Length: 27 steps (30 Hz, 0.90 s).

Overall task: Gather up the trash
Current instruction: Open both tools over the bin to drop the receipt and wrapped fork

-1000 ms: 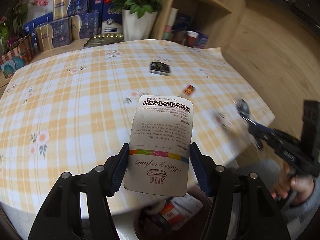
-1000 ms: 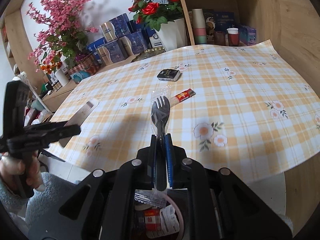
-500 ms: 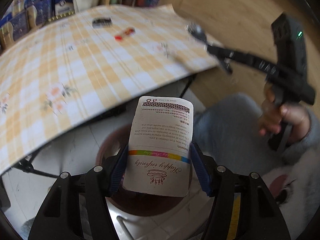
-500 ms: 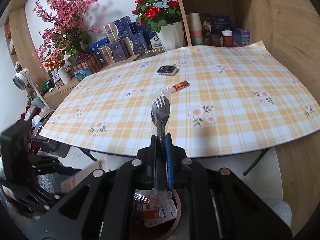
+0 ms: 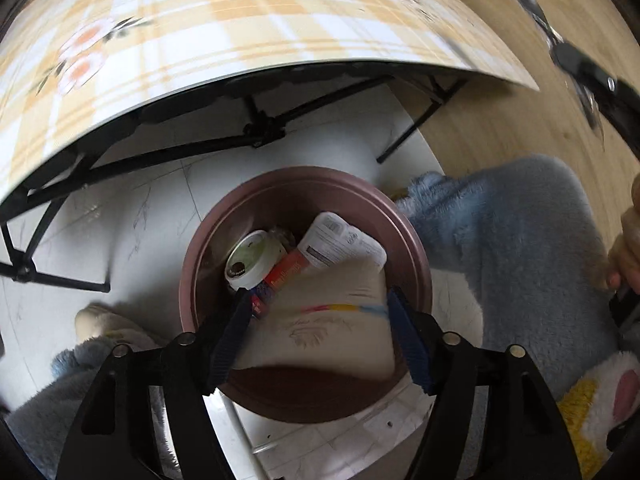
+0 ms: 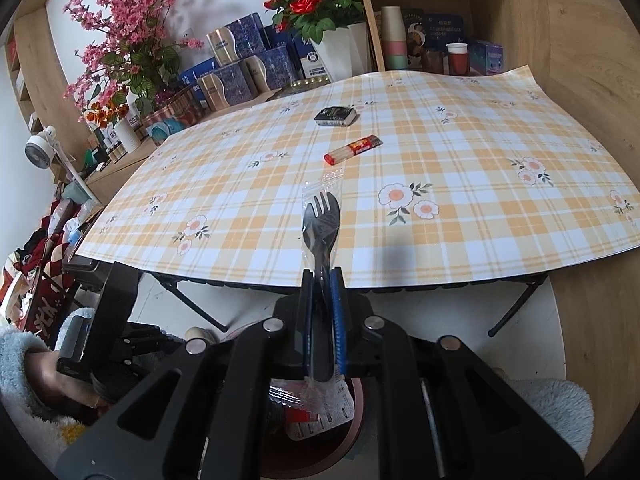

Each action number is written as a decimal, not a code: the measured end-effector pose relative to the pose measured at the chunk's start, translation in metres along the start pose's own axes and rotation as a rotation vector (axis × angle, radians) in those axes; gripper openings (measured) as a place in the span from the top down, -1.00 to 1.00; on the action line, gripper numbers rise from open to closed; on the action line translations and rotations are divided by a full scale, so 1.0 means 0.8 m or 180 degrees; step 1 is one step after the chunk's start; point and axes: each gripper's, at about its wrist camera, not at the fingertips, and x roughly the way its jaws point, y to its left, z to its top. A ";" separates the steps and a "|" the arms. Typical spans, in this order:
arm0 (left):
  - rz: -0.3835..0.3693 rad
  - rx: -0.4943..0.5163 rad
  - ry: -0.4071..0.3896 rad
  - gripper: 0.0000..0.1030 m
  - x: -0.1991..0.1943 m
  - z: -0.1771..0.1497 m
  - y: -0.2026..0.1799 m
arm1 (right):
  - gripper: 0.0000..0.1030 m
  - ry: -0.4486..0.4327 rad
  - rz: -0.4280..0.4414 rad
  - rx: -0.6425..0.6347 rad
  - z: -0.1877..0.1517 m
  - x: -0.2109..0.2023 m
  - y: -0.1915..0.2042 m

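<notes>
In the left wrist view I look down into a brown round bin [image 5: 404, 232] on the white floor. My left gripper [image 5: 318, 294] hangs over it and its jaws are opening. The cream pouch [image 5: 320, 344] with a rainbow stripe sits blurred and loose between them, slipping toward the bin. A white lidded cup [image 5: 252, 258], a red packet [image 5: 286, 272] and a white wrapper [image 5: 340, 246] lie inside. My right gripper [image 6: 322, 274] is shut on a black fork in clear wrap [image 6: 320, 220], at the table's near edge above the bin [image 6: 356, 420]. A red stick packet [image 6: 354, 148] and a dark small box [image 6: 336, 116] lie on the checked tablecloth [image 6: 480, 184].
Black folding table legs [image 5: 256, 132] stand just behind the bin. The person's fluffy blue clothing [image 5: 512, 248] crowds the bin's right side, and a slipper [image 5: 100, 320] its left. Flower pots, tins and cups [image 6: 320, 40] line the shelf beyond the table.
My left gripper swung down from the table edge to right over the bin, and its jaws widened so the pouch slid lower. The right gripper drifted slightly, still holding the fork.
</notes>
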 end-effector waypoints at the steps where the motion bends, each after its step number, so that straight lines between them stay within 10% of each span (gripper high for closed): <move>1: -0.0024 -0.0059 -0.0032 -0.44 -0.002 -0.002 0.004 | 0.76 0.0014 0.0010 0.0003 -0.001 0.001 0.000; 15: 0.0499 -0.0510 -0.1701 -0.86 -0.160 -0.033 0.019 | 0.76 0.0398 0.0401 -0.0486 -0.036 0.039 0.056; 27: 0.0932 -0.0684 -0.2075 -0.88 -0.182 -0.065 0.032 | 0.76 0.1139 0.0411 -0.1119 -0.086 0.099 0.110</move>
